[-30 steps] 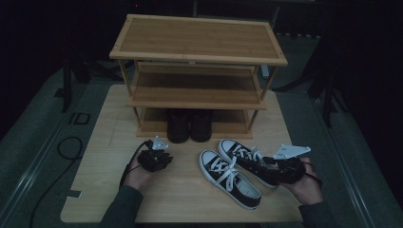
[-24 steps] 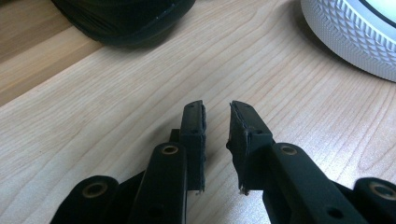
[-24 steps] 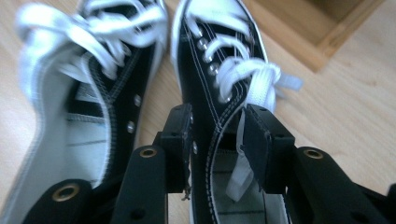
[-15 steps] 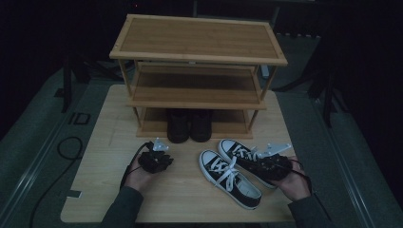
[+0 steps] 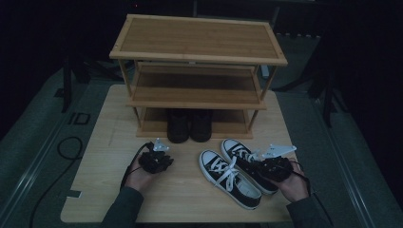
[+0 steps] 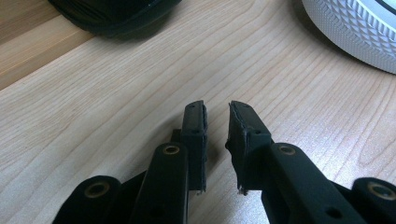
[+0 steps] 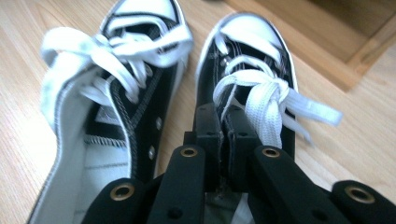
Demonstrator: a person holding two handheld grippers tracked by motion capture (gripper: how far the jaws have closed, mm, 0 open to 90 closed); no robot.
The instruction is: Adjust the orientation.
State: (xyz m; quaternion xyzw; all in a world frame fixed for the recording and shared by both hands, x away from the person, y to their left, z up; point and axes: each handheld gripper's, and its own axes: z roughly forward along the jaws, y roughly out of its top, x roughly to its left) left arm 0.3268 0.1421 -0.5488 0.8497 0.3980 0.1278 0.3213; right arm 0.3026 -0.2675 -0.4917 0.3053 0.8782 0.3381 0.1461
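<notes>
A three-tier wooden shoe rack (image 5: pixel 199 57) stood on a table (image 5: pixel 95 190), dark boots (image 5: pixel 189 126) underneath. The right gripper (image 5: pixel 266 164) met one sneaker (image 5: pixel 249 164); the left gripper (image 5: pixel 154 161) rested apart.

Right tool (image 7: pixel 223 119) clamped down at the tongue of the sneaker (image 7: pixel 247 88) ahead of it, and its closed jaws cover the very spot they pinch, so whether it's tongue or collar they've got, can't tell. Beside that tool the second sneaker (image 7: pixel 107 107) is soft with blur and its heel runs off the bottom edge. Ahead of the left tool (image 6: pixel 217 116), a white rubber toe cap (image 6: pixel 355 32) is cut by the top right corner and a dark boot (image 6: pixel 112 14) by the top edge.
</notes>
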